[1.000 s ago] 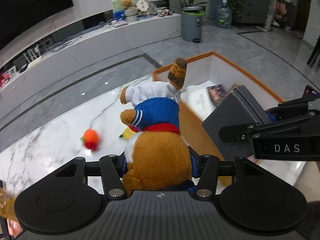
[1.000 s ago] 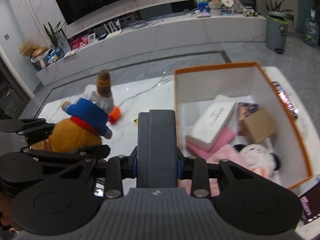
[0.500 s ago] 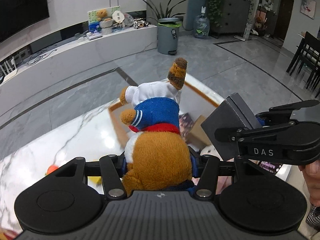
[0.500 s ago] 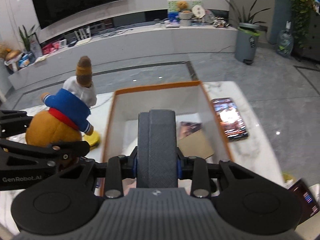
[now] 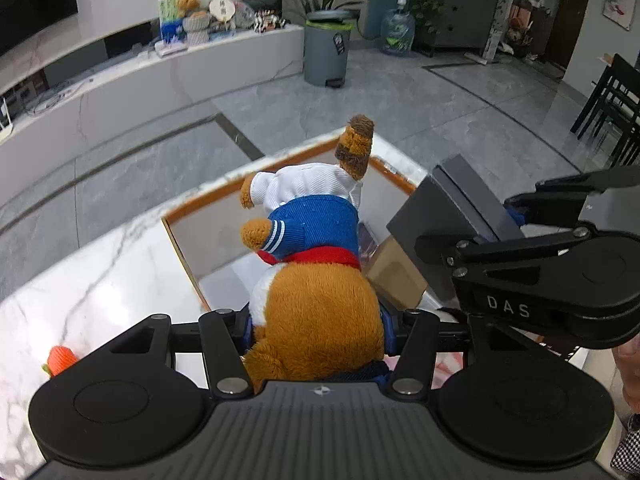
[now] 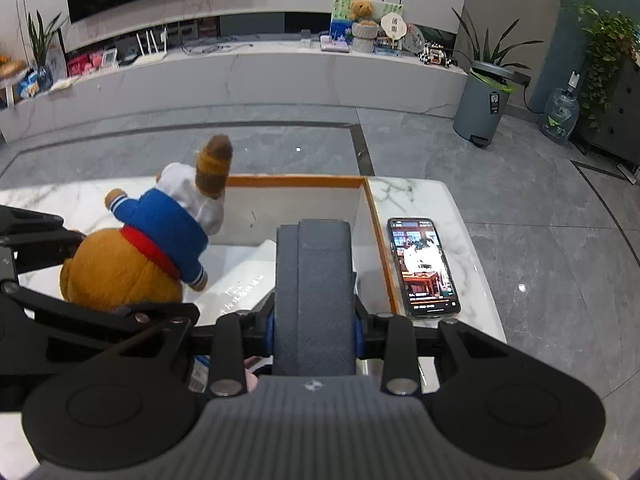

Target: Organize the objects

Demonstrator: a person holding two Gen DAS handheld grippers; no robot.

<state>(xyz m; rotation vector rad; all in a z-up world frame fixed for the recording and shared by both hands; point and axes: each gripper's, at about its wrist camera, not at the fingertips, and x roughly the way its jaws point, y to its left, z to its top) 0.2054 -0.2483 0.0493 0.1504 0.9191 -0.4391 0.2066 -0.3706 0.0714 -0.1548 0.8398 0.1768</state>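
A brown plush toy [image 5: 316, 304] in a blue sweater, red collar and white hat is clamped between the pads of my left gripper [image 5: 318, 322]. It hangs over the near left corner of the orange-rimmed white box [image 5: 188, 256]. My right gripper [image 6: 314, 332] is shut on a dark grey textured case [image 6: 314, 280], held above the box's right half [image 6: 376, 232]. In the left wrist view the case [image 5: 448, 208] and right gripper [image 5: 516, 216] sit just right of the plush. The plush [image 6: 132, 264] shows left of the case in the right wrist view.
Inside the box lie a cardboard carton [image 5: 396, 276] and a white flat box [image 6: 240, 276]. A lit phone [image 6: 424, 266] lies on the marble table [image 6: 452, 208] right of the box. An orange knitted toy [image 5: 60, 360] sits at the table's left. The floor lies beyond the table's far edge.
Both grippers have swung across the table toward the box, keeping their loads. The plush and case now hang over it, and the orange toy has slid to the lower left of the left view.
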